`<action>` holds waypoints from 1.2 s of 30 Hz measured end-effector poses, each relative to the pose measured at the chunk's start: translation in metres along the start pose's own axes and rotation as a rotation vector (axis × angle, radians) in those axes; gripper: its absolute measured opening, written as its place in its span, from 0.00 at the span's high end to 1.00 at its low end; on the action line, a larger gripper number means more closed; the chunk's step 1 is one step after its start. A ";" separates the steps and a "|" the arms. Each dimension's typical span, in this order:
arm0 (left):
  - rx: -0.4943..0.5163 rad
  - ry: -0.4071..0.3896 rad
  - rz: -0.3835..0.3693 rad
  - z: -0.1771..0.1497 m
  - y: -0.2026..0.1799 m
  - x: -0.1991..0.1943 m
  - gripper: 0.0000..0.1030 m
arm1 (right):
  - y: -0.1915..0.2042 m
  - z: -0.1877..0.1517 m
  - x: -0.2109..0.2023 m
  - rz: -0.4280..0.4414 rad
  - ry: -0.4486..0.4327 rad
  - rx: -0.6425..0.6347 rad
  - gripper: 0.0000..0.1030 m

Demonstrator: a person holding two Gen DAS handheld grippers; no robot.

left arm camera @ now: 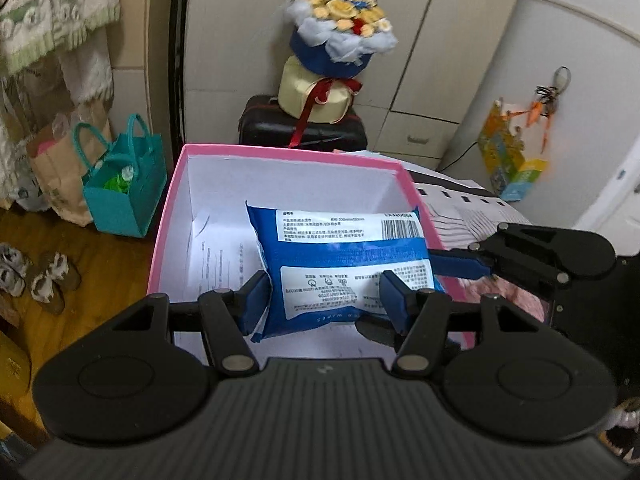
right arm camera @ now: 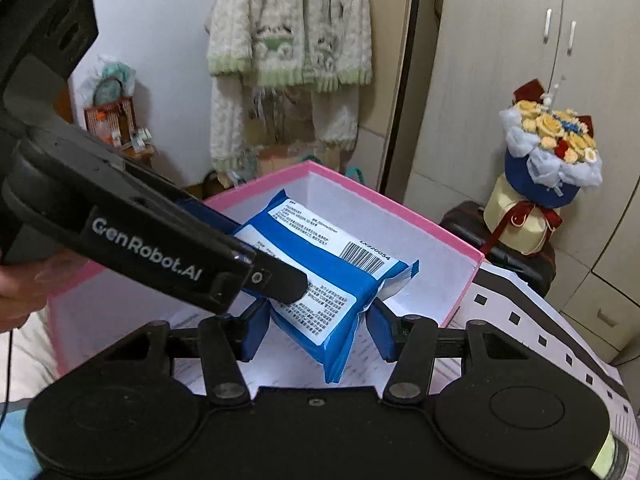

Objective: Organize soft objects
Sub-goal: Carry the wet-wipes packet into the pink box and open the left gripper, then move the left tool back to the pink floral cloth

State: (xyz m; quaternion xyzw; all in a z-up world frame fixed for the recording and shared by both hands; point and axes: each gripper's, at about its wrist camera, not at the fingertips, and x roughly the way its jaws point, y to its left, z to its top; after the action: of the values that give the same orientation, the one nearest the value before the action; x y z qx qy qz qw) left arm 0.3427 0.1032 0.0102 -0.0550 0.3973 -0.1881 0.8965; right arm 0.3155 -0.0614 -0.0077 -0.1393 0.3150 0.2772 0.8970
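Observation:
A blue and white pack of wet wipes (left arm camera: 344, 264) hangs over the open pink box (left arm camera: 280, 152), label side up. My left gripper (left arm camera: 324, 300) is shut on the pack's near end, a blue pad at each side. My right gripper (right arm camera: 316, 328) grips the pack (right arm camera: 328, 280) across its right end; in the left wrist view its fingers (left arm camera: 460, 262) come in from the right. The box (right arm camera: 400, 208) has white inner walls and a printed sheet on its floor. The left gripper's body crosses the right wrist view at the left.
A flower bouquet (left arm camera: 340, 32) stands on a black case (left arm camera: 300, 128) behind the box. A teal bag (left arm camera: 124, 184) and shoes (left arm camera: 40, 276) are on the wooden floor at left. Printed paper (left arm camera: 472, 216) and pink cloth (left arm camera: 516, 300) lie right of the box.

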 end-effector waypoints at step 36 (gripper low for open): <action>0.222 -0.085 0.071 -0.037 -0.030 -0.098 0.17 | 0.017 -0.012 -0.078 0.011 0.061 0.026 0.31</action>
State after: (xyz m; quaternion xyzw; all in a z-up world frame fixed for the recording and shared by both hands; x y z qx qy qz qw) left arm 0.2464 0.1144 0.0607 0.0507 0.3372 -0.1966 0.9193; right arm 0.2491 -0.0845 0.0321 -0.1340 0.3466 0.2735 0.8872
